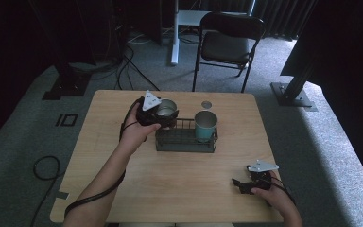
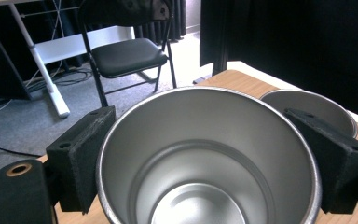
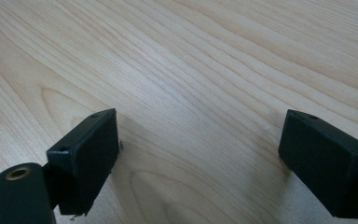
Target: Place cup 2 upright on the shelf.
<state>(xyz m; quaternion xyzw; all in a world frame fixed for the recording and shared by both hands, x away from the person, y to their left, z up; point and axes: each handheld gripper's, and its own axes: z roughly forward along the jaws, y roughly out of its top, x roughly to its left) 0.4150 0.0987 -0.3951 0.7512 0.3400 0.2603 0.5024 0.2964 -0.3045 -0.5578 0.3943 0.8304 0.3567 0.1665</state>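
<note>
with my left gripper (image 1: 163, 116) clamped around the steel cup (image 2: 205, 158) beside the wire basket (image 1: 185, 142), i judge the next move is lowering it in by the teal cup (image 1: 204, 125), my right gripper (image 1: 246, 184) idling agape.

Bare forearms, no sleeves. Black left gripper (image 1: 157, 115) and right gripper (image 1: 248, 182), each topped by a grey three-cornered plate, trailing black cable; blocky black fingers (image 3: 86, 156), brass-ringed hole at seven o'clock.

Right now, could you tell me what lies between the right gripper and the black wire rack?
Only bare wooden table, as the high view shows, between the right gripper and the rack.
</note>
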